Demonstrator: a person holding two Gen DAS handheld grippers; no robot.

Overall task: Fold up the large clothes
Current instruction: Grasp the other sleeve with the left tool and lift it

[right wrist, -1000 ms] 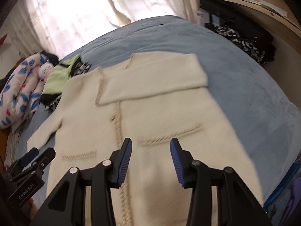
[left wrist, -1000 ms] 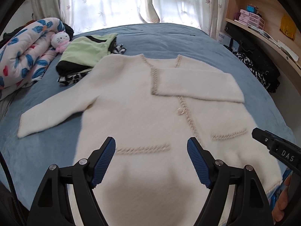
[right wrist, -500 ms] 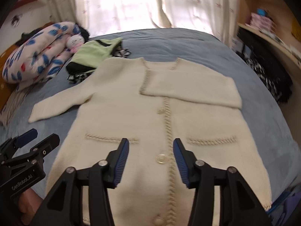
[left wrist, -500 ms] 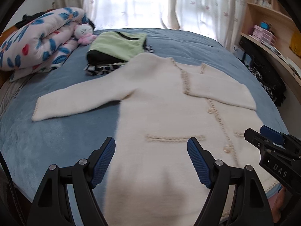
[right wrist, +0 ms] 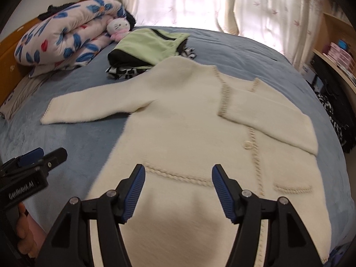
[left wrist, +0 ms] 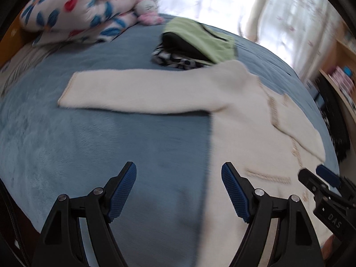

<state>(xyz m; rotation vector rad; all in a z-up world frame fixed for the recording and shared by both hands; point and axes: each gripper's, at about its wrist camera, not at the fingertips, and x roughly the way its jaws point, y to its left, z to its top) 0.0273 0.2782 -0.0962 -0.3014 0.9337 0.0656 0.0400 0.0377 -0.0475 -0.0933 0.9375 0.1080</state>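
Ahead of the right tongs, the cream fuzzy knitted cardigan [right wrist: 189, 120] looks soft and matt, edged with rougher beige braided trim and carrying a glossy pearl-like button [right wrist: 246, 144]. Under it the blue plush bedspread [right wrist: 233, 51] has a short velvety nap. Both the right gripper [right wrist: 178, 190] and the left gripper [left wrist: 178, 190] are matt black plastic with ribbed blue rubbery pads [right wrist: 135, 191] and small shiny metal rivets. Far left, the flower-printed quilted duvet [right wrist: 64, 37] looks smooth cotton.
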